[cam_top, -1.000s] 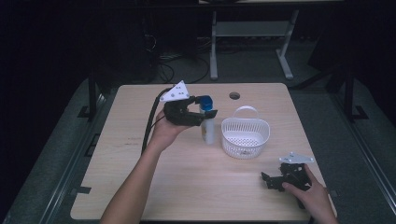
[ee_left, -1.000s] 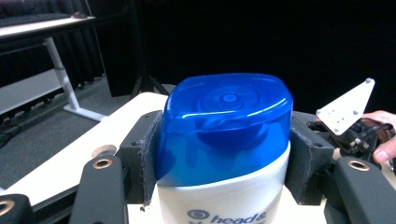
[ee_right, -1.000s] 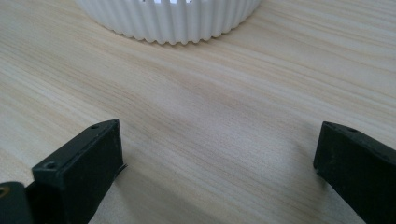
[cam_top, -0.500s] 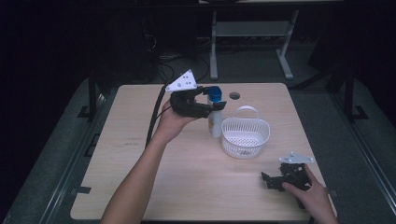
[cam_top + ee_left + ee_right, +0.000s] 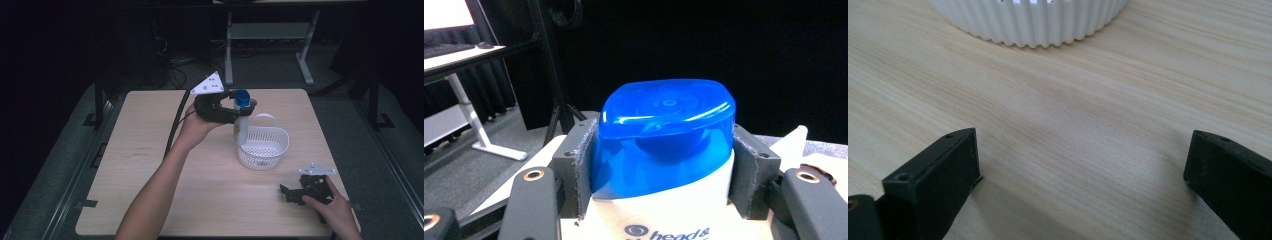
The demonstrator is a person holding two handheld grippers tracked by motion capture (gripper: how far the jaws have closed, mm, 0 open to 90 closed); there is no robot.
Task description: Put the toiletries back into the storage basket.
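Left tool [image 5: 239, 107] pinches the upright bottle [image 5: 241, 127] by its blue cap [image 5: 664, 135], cap up; right tool [image 5: 1083, 185] spread.

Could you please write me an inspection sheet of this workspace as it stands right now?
Surface: light wooden table, bare grain, round hole near its far edge.
Job's things: white plastic bottle with translucent blue cap, held upright over the near-left rim of the white ribbed plastic basket with a handle; basket's inside looks empty.
Clutter: nothing seen.
Grippers: left gripper shut on the bottle, pads pressing the cap's sides; right gripper resting low on the table by the near right corner, jaws wide apart, nothing between them.
Cables: black cable trailing from the left gripper across the table.
Surroundings: dark room, grey metal desk frame beyond the table.
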